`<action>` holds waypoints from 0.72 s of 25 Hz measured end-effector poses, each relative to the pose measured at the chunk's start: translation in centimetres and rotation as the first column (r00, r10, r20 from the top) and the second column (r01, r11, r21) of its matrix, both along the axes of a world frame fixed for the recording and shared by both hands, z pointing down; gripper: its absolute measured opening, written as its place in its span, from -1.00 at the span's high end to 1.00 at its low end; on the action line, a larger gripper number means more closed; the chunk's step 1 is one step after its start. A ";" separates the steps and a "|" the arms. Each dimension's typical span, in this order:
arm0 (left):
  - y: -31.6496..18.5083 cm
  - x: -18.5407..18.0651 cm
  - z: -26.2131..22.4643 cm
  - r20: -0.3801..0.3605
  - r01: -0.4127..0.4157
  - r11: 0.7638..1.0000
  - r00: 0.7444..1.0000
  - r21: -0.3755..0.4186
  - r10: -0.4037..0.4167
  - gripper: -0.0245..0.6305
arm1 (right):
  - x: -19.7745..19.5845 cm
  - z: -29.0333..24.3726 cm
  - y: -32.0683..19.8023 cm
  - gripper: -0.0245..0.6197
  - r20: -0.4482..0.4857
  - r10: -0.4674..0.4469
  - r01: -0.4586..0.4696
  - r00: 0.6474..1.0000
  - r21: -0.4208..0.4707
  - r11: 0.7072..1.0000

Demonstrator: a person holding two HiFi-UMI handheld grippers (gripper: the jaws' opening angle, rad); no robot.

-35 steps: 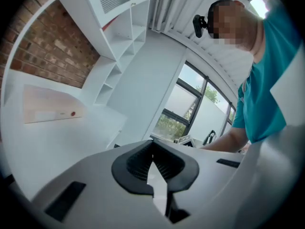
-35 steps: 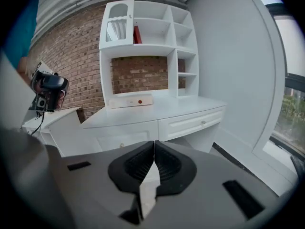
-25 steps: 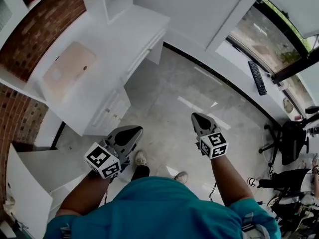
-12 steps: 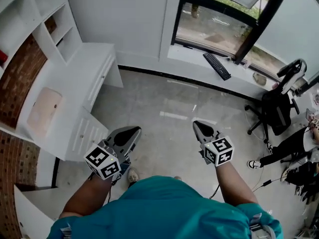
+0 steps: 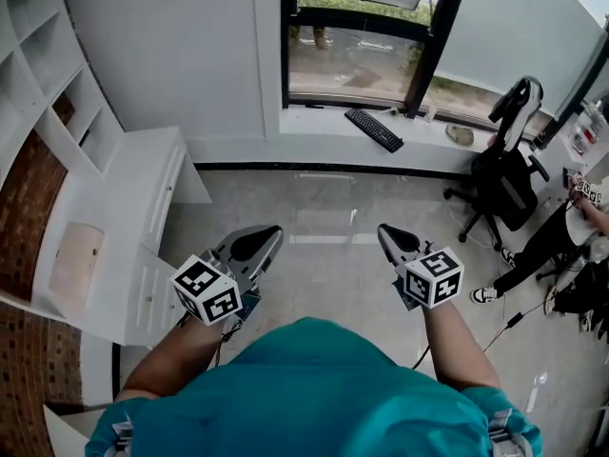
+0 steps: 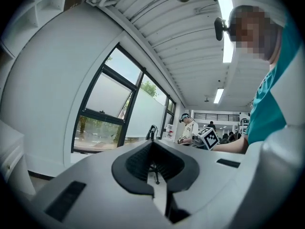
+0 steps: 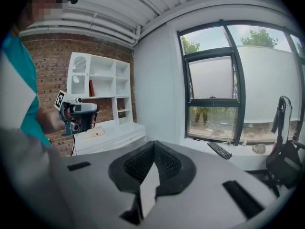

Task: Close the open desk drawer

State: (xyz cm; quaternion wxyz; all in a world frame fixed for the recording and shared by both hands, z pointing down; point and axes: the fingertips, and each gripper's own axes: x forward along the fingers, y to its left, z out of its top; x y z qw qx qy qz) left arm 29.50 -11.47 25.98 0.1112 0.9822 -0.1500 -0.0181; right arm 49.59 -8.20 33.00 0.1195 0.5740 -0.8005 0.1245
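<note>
In the head view, both grippers hang over the floor. The left gripper [image 5: 272, 232] is near the table [image 5: 133, 208], and the right gripper [image 5: 384, 230] is well apart from it. The table's drawers [image 5: 150, 289] face the floor, but which one is open cannot be told. In the left gripper view, the jaws are together and empty. In the right gripper view, the jaws are likewise pressed together with nothing between them.

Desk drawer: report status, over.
Left gripper, right gripper shut, empty, over floor. Desk off left, not touched; its drawers unreadable, open or shut. Only floor between.
</note>
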 end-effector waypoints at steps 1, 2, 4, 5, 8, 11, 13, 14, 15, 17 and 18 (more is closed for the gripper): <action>-0.1 0.4 -0.4 0.001 -0.004 1.000 1.000 0.007 0.004 0.88 | 0.4 -0.4 0.1 0.86 0.012 0.009 -0.009 1.000 0.006 1.000; -0.3 0.7 -0.8 0.002 -0.009 1.000 1.000 0.012 0.009 0.88 | 0.8 -0.8 0.2 0.86 0.021 0.016 -0.016 1.000 0.011 1.000; -0.5 1.2 -1.3 0.007 -0.014 1.000 1.000 0.018 0.014 0.88 | 1.5 -1.3 0.3 0.86 0.031 0.024 -0.025 0.999 0.018 1.000; -0.6 1.3 -1.4 0.010 -0.014 1.000 1.000 0.019 0.014 0.88 | 1.7 -1.4 0.3 0.86 0.039 0.026 -0.027 0.999 0.019 0.999; -0.8 1.0 -1.4 0.020 -0.007 1.000 1.000 0.020 0.007 0.88 | 1.9 -1.8 0.3 0.86 0.063 0.028 -0.030 0.998 0.025 0.999; -1.0 0.5 -1.5 0.015 0.008 1.000 1.000 0.021 -0.009 0.88 | 1.9 -2.3 0.1 0.86 0.064 0.019 -0.021 0.998 0.045 0.999; -1.1 0.2 -1.6 0.008 0.020 1.000 1.000 0.015 -0.020 0.88 | 1.8 -2.5 -0.1 0.86 0.063 0.009 -0.013 0.998 0.056 0.998; -1.1 0.0 -1.5 0.006 0.024 1.000 1.000 0.012 -0.024 0.88 | 1.8 -2.5 -0.3 0.86 0.065 0.006 -0.010 0.998 0.057 0.998; -1.1 0.0 -1.5 0.005 0.028 1.000 1.000 0.010 -0.028 0.88 | 1.8 -2.5 -0.4 0.86 0.068 0.004 -0.008 0.998 0.055 0.998; -1.1 -0.2 -1.5 0.004 0.034 0.999 0.999 0.008 -0.034 0.88 | 1.7 -2.3 -0.5 0.86 0.069 -0.002 -0.001 0.998 0.047 0.999; -1.1 -0.2 -1.5 0.005 0.036 0.999 0.999 0.007 -0.036 0.88 | 1.7 -2.3 -0.6 0.86 0.066 -0.006 0.003 0.998 0.044 0.999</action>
